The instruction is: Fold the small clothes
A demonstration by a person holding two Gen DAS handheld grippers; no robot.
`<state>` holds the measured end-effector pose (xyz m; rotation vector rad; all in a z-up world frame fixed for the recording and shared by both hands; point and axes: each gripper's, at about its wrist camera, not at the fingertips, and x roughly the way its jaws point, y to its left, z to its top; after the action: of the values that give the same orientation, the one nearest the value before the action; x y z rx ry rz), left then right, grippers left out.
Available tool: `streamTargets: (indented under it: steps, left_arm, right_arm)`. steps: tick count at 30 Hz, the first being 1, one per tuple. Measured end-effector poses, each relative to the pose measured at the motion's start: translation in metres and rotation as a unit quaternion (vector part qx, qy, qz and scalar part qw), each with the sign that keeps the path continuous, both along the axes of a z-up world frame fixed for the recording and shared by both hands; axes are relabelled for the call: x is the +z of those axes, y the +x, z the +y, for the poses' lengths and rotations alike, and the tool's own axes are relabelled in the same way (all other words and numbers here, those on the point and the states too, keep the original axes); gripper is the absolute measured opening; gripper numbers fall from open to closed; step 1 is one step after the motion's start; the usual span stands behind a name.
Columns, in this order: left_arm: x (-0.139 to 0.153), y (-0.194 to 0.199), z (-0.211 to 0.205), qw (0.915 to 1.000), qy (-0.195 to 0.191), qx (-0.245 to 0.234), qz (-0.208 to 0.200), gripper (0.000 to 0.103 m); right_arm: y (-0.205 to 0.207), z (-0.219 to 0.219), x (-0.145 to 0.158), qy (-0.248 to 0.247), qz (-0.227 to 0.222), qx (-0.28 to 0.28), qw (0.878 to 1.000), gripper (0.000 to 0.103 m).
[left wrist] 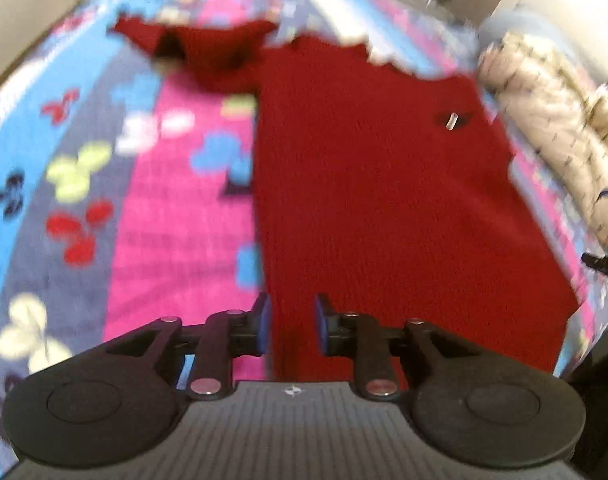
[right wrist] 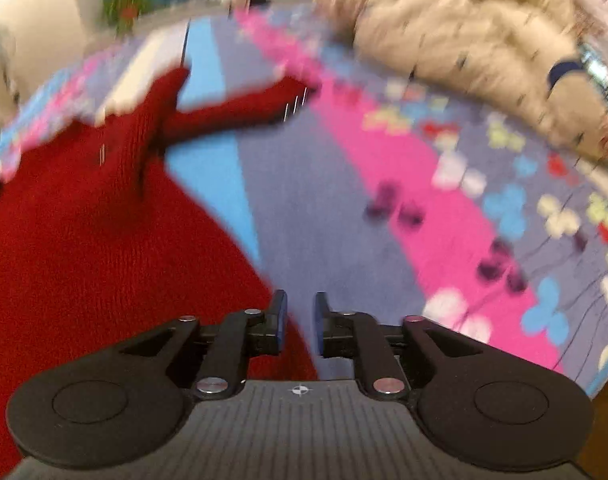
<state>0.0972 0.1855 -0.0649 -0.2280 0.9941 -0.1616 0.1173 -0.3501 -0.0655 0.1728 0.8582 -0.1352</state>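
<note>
A dark red knit sweater (left wrist: 364,184) lies flat on a bed with a bright butterfly-print blanket (left wrist: 172,220). Its left sleeve (left wrist: 200,48) is bunched at the far left. My left gripper (left wrist: 292,328) is open and empty above the sweater's near left hem. In the right wrist view the sweater (right wrist: 84,248) fills the left side, with its right sleeve (right wrist: 240,108) stretched out to the right. My right gripper (right wrist: 300,324) is open and empty, just past the sweater's near right edge, over the blanket (right wrist: 344,208). Both views are motion-blurred.
A beige fluffy garment (right wrist: 464,40) lies in a heap at the far right of the bed, also seen in the left wrist view (left wrist: 552,120). A wall and a green plant (right wrist: 124,8) stand beyond the bed.
</note>
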Motion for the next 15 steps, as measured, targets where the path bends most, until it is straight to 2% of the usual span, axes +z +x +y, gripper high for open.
streamTargets:
  steps: [2, 4, 5, 6, 7, 9, 10, 12, 14, 15]
  left_arm:
    - [0.006, 0.003, -0.005, 0.9993, -0.030, -0.013, -0.021, 0.025]
    - [0.005, 0.007, -0.020, 0.9986, -0.029, -0.040, -0.021, 0.032]
    - [0.002, 0.010, -0.026, 0.9983, -0.019, -0.052, -0.015, 0.035]
    - [-0.005, 0.013, -0.035, 0.9979, -0.003, -0.065, -0.004, 0.041]
    - [-0.014, 0.018, -0.044, 0.9968, 0.020, -0.075, 0.021, 0.043]
    - [-0.037, 0.026, -0.052, 0.9920, 0.064, -0.078, 0.076, 0.041]
    - [-0.041, 0.028, -0.056, 0.9904, 0.078, -0.077, 0.084, 0.041]
    - [-0.031, 0.030, -0.059, 0.9934, 0.066, -0.078, 0.051, 0.042]
    - [-0.018, 0.030, -0.061, 0.9963, 0.036, -0.077, 0.010, 0.045]
    - [-0.016, 0.031, -0.063, 0.9966, 0.035, -0.075, 0.002, 0.054]
  right_arm:
    - [0.003, -0.002, 0.000, 0.023, -0.023, 0.020, 0.999, 0.029]
    - [0.008, 0.003, -0.009, 0.066, -0.002, 0.056, 0.996, 0.032]
    - [0.013, 0.007, -0.019, 0.078, 0.033, 0.076, 0.994, 0.035]
    - [0.018, 0.014, -0.032, 0.069, 0.079, 0.091, 0.990, 0.035]
    - [0.021, 0.021, -0.048, 0.035, 0.132, 0.100, 0.986, 0.035]
    - [0.019, 0.030, -0.048, 0.003, 0.130, 0.108, 0.986, 0.035]
    - [0.018, 0.031, -0.039, 0.009, 0.114, 0.110, 0.987, 0.036]
    - [0.017, 0.028, -0.027, 0.035, 0.081, 0.105, 0.991, 0.036]
    - [0.021, 0.028, -0.033, 0.028, 0.103, 0.101, 0.989, 0.036]
    - [0.023, 0.031, -0.040, 0.010, 0.127, 0.099, 0.987, 0.036]
